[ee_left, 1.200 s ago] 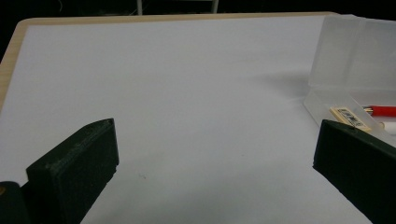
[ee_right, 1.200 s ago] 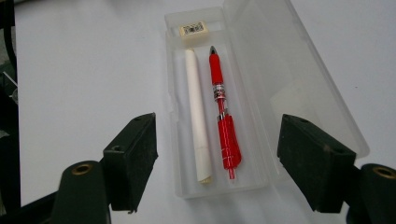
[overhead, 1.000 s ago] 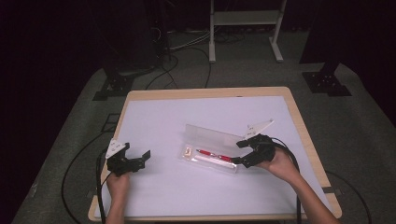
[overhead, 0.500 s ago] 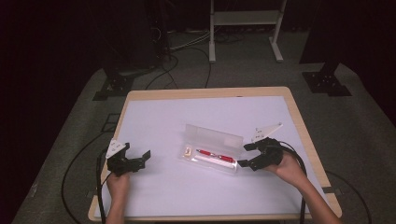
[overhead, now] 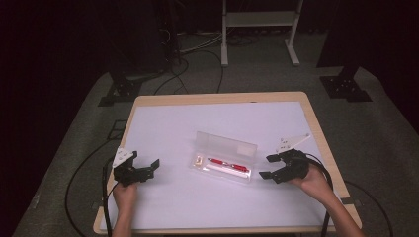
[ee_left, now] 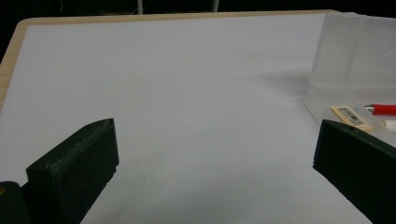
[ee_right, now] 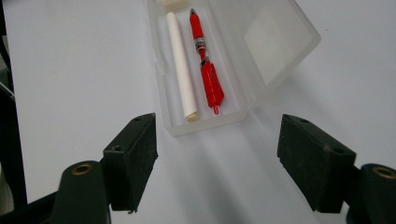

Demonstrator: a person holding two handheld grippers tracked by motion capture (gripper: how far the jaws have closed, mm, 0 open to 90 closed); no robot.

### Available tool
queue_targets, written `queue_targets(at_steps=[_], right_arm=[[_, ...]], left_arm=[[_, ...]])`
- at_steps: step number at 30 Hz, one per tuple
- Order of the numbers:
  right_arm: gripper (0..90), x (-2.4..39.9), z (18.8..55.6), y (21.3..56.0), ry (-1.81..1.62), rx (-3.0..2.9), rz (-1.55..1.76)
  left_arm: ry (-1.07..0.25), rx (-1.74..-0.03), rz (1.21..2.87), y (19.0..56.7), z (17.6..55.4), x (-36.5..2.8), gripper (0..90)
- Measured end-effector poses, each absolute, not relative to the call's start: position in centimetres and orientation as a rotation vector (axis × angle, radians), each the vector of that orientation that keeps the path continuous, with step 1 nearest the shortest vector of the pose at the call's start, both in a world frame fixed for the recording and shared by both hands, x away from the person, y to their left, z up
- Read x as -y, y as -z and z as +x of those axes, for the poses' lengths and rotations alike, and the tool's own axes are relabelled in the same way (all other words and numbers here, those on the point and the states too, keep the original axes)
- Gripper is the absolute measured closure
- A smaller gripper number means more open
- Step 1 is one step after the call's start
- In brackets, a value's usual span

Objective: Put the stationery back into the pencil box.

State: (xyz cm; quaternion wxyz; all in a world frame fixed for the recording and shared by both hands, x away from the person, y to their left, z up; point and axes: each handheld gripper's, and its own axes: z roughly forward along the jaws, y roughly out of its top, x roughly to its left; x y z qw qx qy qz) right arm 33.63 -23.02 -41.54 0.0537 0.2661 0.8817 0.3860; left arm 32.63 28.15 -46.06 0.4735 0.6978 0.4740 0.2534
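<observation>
A clear plastic case (overhead: 225, 157) lies open mid-table with its lid (overhead: 227, 144) raised at the back. Inside it lie a red pen (overhead: 228, 165) and a white stick (ee_right: 182, 65); the red pen (ee_right: 205, 60) lies beside that stick. A small tan eraser (ee_left: 351, 115) sits at the case's left end. My right gripper (overhead: 269, 166) is open, just right of the case's end, with nothing between its fingers. My left gripper (overhead: 151, 168) rests open on the table at the left, well apart from the case (ee_left: 348, 70).
The white mat (overhead: 188, 123) covers the wooden table (overhead: 217, 98). Cables trail from both grippers over the table's near corners. Beyond the table's far edge are a stand's legs (overhead: 257, 34) and dark equipment bases (overhead: 343, 86) on the grey floor.
My right gripper has drawn back to the right, away from the case's right end, still open. The left gripper has stayed put.
</observation>
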Motion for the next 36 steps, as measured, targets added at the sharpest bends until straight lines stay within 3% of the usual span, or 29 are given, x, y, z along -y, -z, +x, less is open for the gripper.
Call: queue_targets(at_steps=[36], right_arm=[[27.2,27.9,30.7,43.8,-1.234,-2.569,0.958]], left_arm=[[-0.629,-1.155,1.710,46.0,32.5,-28.0,0.0]])
